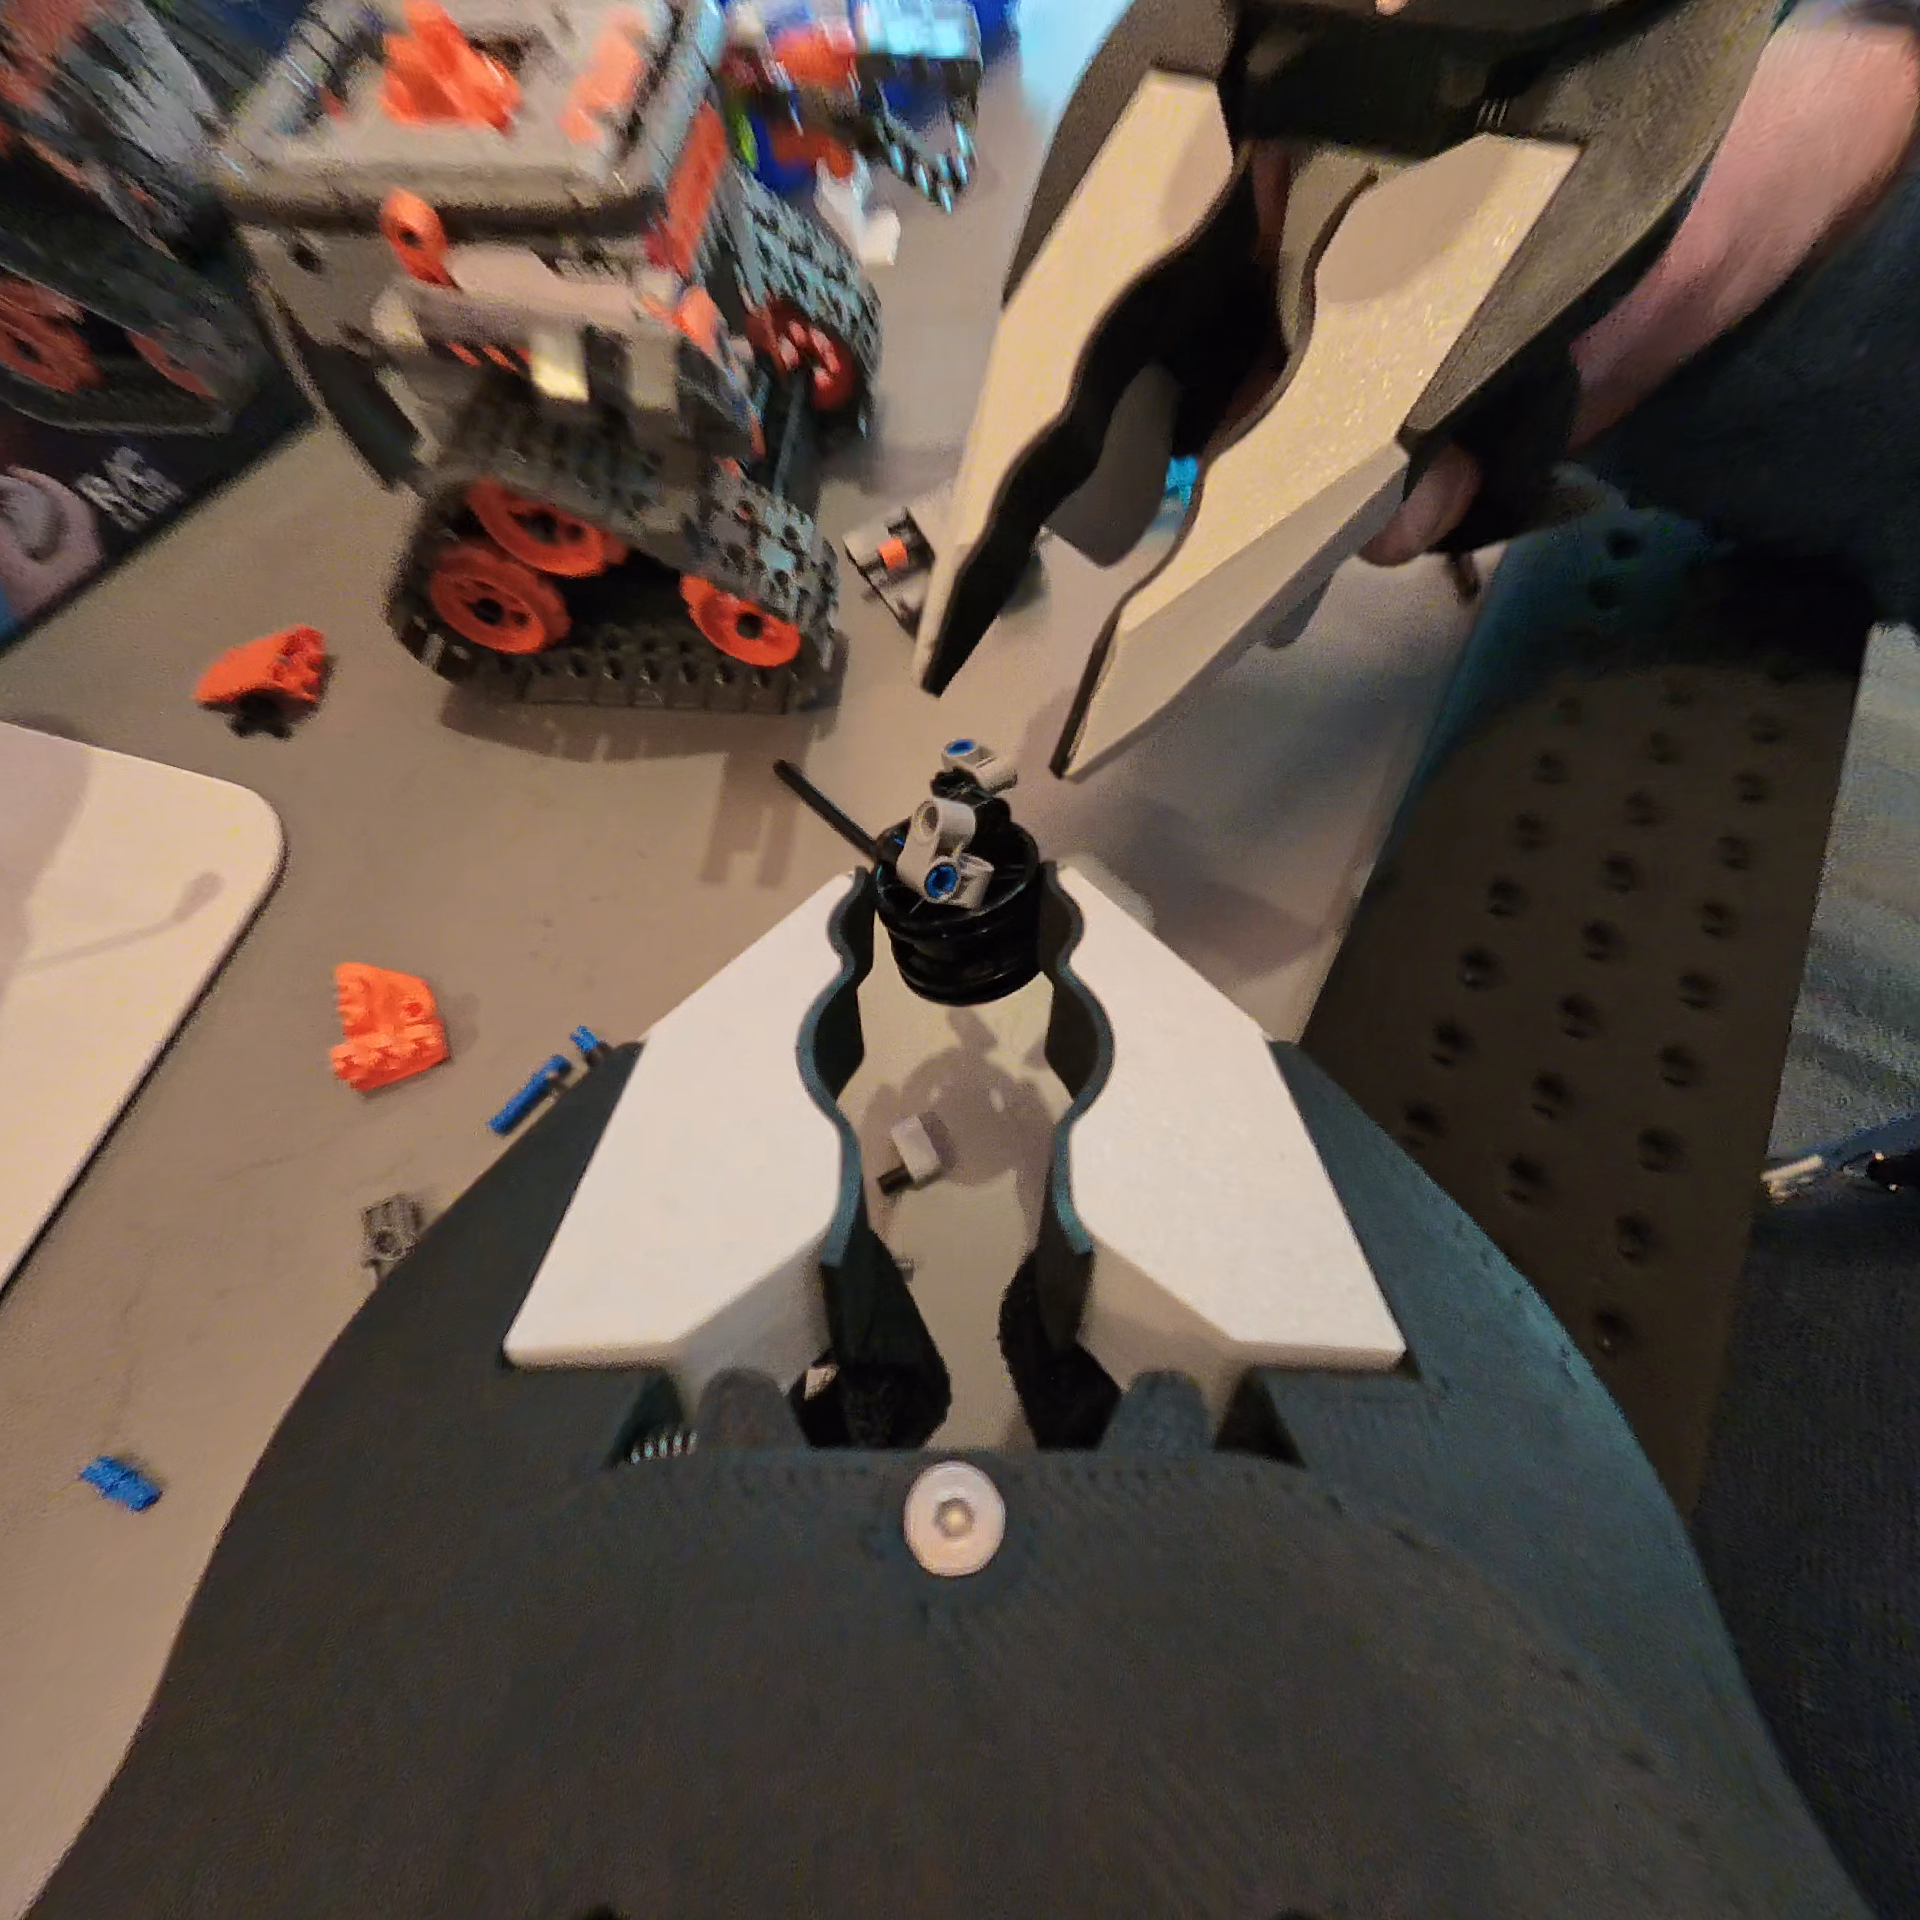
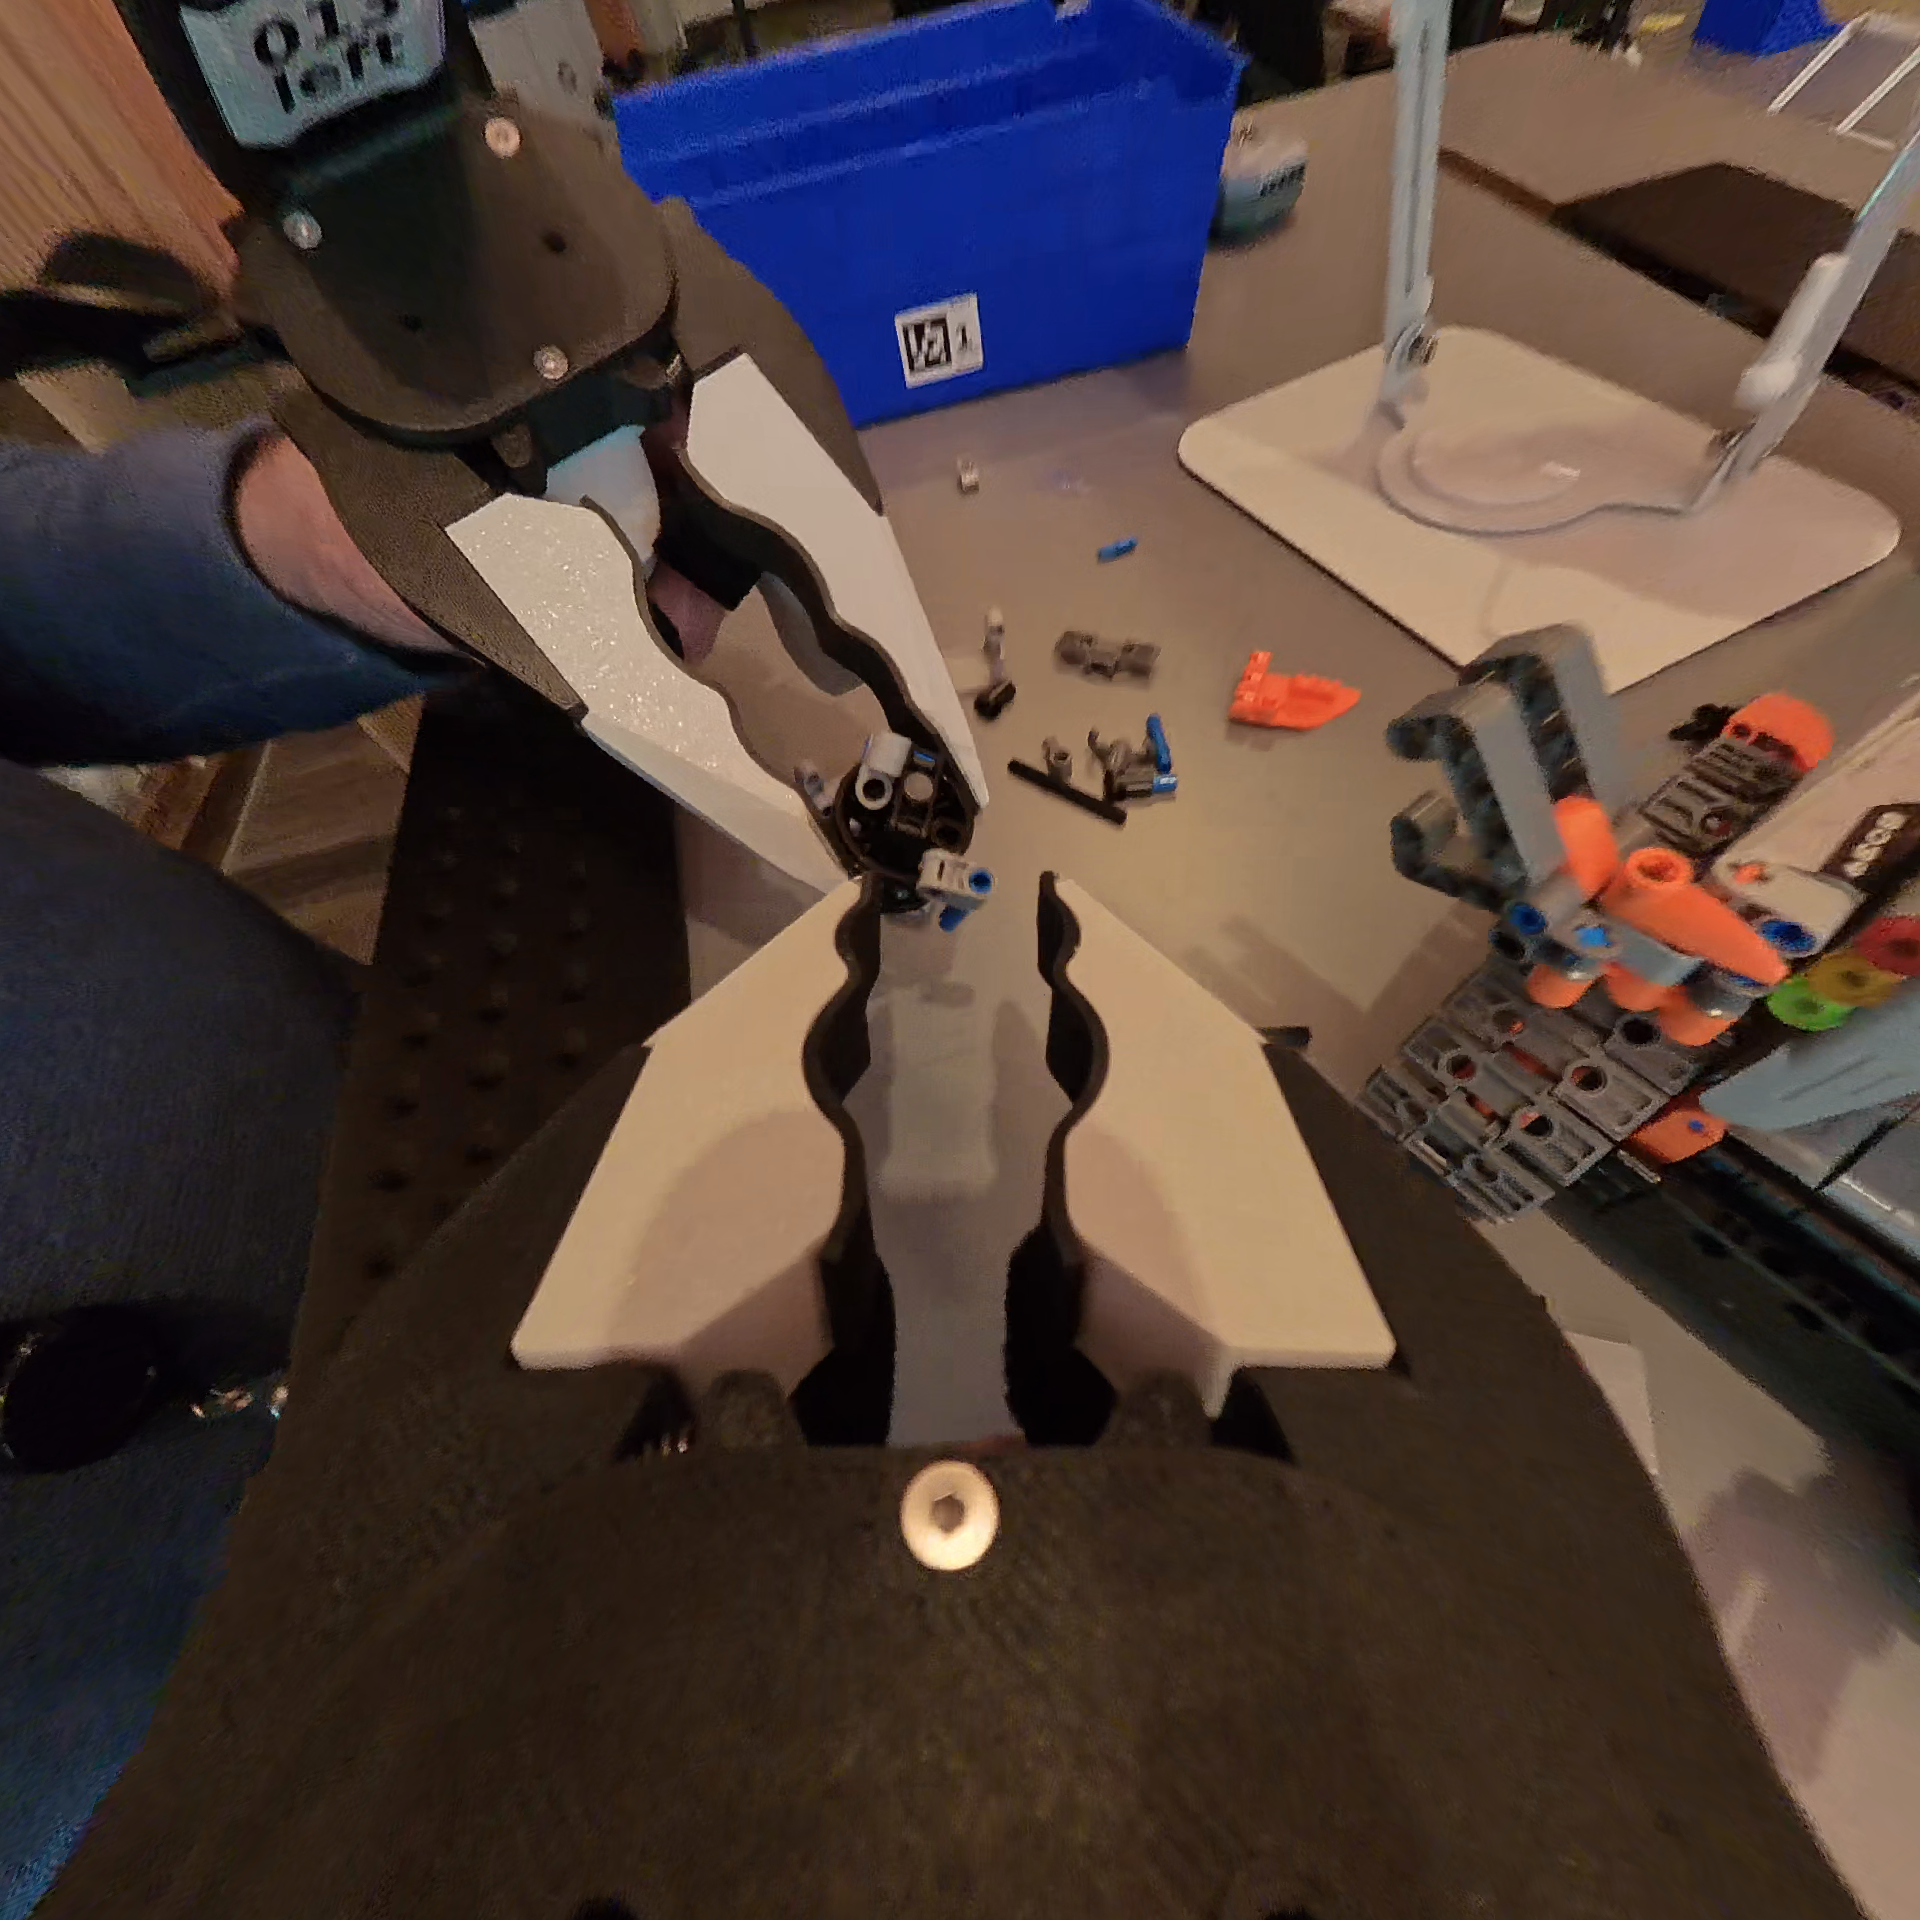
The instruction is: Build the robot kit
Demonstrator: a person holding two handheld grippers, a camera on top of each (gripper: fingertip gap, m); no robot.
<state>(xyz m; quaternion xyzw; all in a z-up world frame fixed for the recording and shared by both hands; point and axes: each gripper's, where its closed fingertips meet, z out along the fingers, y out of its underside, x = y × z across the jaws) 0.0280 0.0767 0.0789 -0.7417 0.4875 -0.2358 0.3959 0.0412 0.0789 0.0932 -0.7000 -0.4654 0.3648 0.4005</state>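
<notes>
Your left gripper (image 1: 956, 883) is closed onto a small black ribbed wheel hub (image 1: 961, 935), pinched between its fingertips and held clear above the grey table (image 1: 623, 831). The hub's axis runs roughly upward and away from your left camera, so its flat face looks toward your right gripper (image 1: 997, 717). On that face sit light-grey connector pieces (image 1: 940, 847) with blue pins, and a thin black axle (image 1: 826, 805) sticks out up and to the left. In the right wrist view the same hub (image 2: 899, 816) shows its round spoked face, with a grey connector and blue pin (image 2: 956, 883) hanging at its lower edge.

Your right gripper (image 2: 951, 894) stands partly open and holds nothing; its fingertips are just beside the hub assembly, the left tip close to the blue-pinned connector, though contact cannot be told.

Left to right on the table in the right wrist view: loose grey, black and blue parts (image 2: 1107, 774) near the middle, an orange wedge piece (image 2: 1288, 698), and a tracked brick-built vehicle (image 2: 1621, 935) in grey, black and orange near the right edge. Behind stand a blue bin (image 2: 935, 208) bearing a white square sticker and a white stand base (image 2: 1538, 520). The left gripper's body carries a white label with black writing.
</notes>
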